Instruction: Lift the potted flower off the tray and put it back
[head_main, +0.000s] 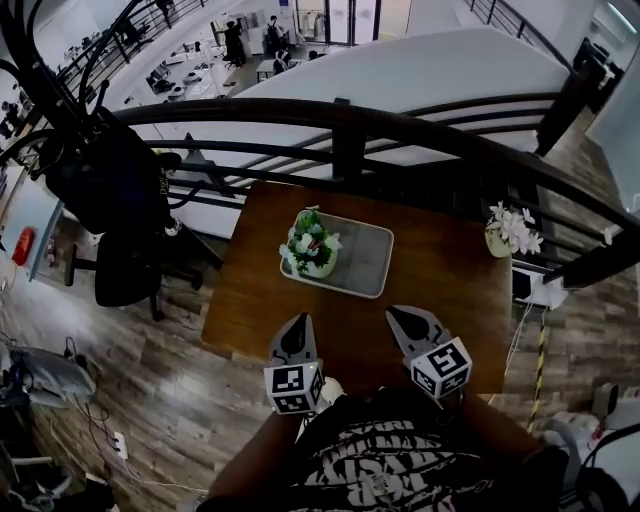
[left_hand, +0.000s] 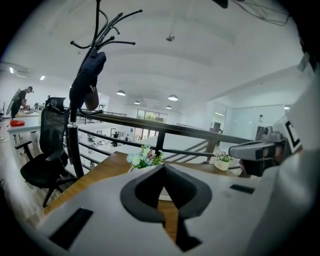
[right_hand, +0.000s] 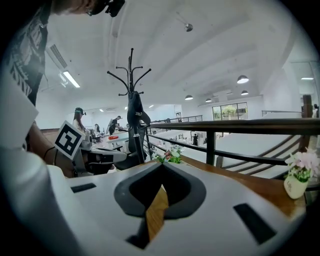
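Note:
The potted flower (head_main: 312, 245), white and blue blooms in a pale pot, stands on the left part of the grey tray (head_main: 368, 262) at the far middle of the brown table (head_main: 450, 290). My left gripper (head_main: 299, 320) hovers over the table's near edge, short of the tray, jaws shut and empty. My right gripper (head_main: 393, 313) is beside it to the right, also shut with nothing held. In the left gripper view the flower (left_hand: 145, 157) peeks over the closed tips of the left gripper (left_hand: 164, 166). In the right gripper view the flower (right_hand: 170, 156) lies just beyond the tips of the right gripper (right_hand: 162, 165).
A second small flower pot (head_main: 512, 232) stands at the table's far right corner. A dark railing (head_main: 350, 125) runs behind the table over a drop. A coat rack with a dark jacket (head_main: 105, 170) and an office chair (head_main: 125, 265) stand to the left.

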